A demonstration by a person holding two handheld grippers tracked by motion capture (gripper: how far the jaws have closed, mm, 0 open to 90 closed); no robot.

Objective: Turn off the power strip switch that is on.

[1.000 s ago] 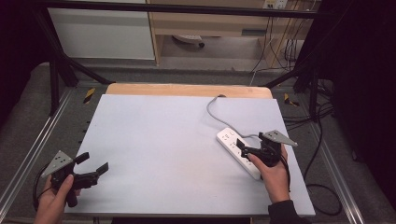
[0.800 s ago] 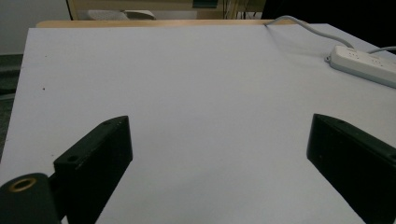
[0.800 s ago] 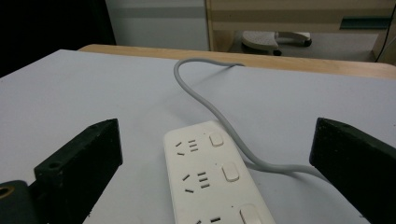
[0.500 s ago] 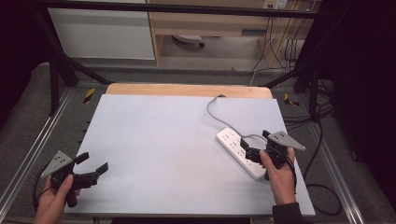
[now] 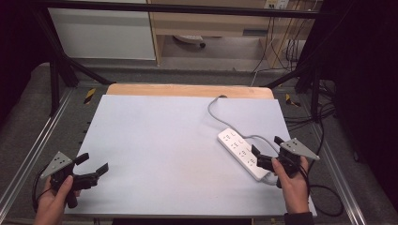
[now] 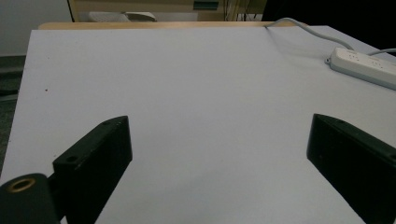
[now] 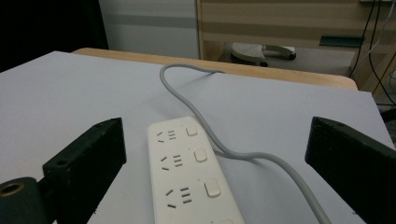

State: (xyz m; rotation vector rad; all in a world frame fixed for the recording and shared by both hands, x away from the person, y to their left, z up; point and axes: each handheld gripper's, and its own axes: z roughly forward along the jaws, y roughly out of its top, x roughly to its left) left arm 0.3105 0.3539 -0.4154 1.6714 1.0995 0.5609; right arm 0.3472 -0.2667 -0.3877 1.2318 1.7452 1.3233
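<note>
- Right gripper [image 5: 265, 152] is hovering at the near end of the white power strip [image 5: 242, 153], jaws spread wide and grasping nothing; in the right gripper view the two black jaws are standing either side of the strip [image 7: 189, 172] with clear table showing between each jaw and the strip's edges.
- That spread is reading as a line-up: the jaws are bracketing the strip's width, so a close from here would, by my judgement, catch it across its short side.
- The power strip is lying flat on the pale table top [image 5: 164, 140], running diagonally, switches and sockets facing up.
- Its grey cord [image 5: 213, 110] is leaving the strip's near end, looping back along the strip's right side and curving away toward the wooden far edge [image 5: 187, 90] beyond the strip; the slack loop is suggesting the strip is free to slide or lift.
- The person's right hand [image 5: 293, 185] is gripping the handle from below and behind the strip, wrist low, tool pointing forward and leftward over the strip's near end.
- Left gripper [image 5: 91, 168] is waiting well away from the strip, across the table near the front-left corner, jaws likewise apart and empty; its own view is looking over bare table toward the strip [image 6: 364, 65] in the distance.
- The left hand [image 5: 54, 199] is holding its handle low at the table's edge, apparently idle, leaving the strip to the other tool.
</note>
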